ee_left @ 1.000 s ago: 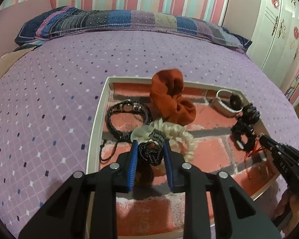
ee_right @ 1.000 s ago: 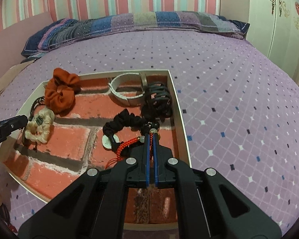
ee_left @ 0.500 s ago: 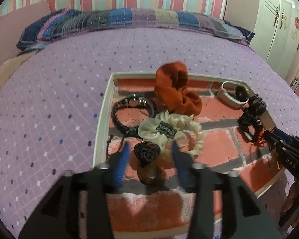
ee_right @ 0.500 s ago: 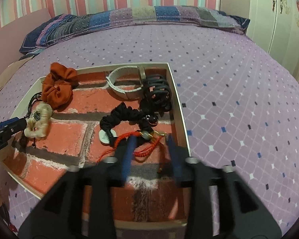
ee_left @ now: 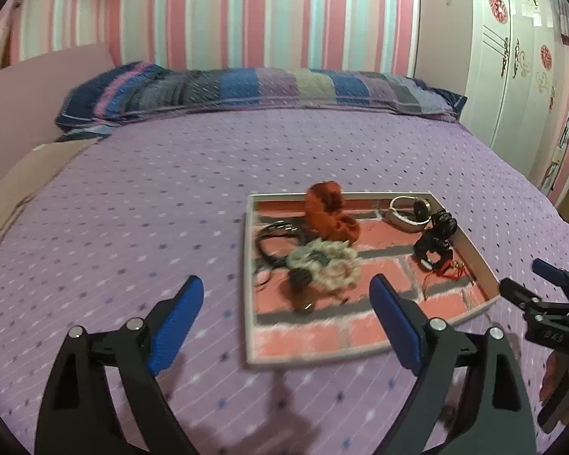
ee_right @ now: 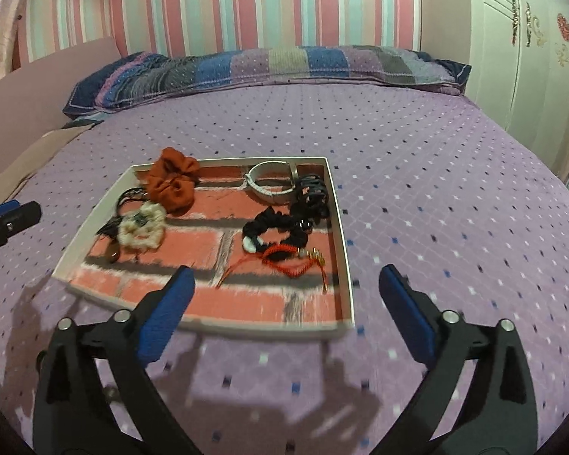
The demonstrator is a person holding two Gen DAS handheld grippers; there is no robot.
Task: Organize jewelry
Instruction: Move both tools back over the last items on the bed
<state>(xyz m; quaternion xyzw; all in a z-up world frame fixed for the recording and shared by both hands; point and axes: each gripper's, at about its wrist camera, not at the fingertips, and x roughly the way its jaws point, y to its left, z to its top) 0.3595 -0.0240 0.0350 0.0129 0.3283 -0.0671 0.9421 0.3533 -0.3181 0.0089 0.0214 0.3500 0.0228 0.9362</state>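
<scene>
Fabric scrunchies, cords and bands lie in the tray (ee_right: 343, 227) on the bed: light, soft, apt to tangle; pinch each at its bunched rim. Left gripper (ee_left: 286, 301) and right gripper (ee_right: 286, 292): jaws opening, nothing between them.

A purple dotted bedspread (ee_left: 170, 197) covers the bed, a striped patchwork pillow (ee_left: 254, 89) lies along its far edge below pink-striped wallpaper (ee_left: 254, 11), and what looks like a white wardrobe (ee_left: 519, 68) stands alongside.
</scene>
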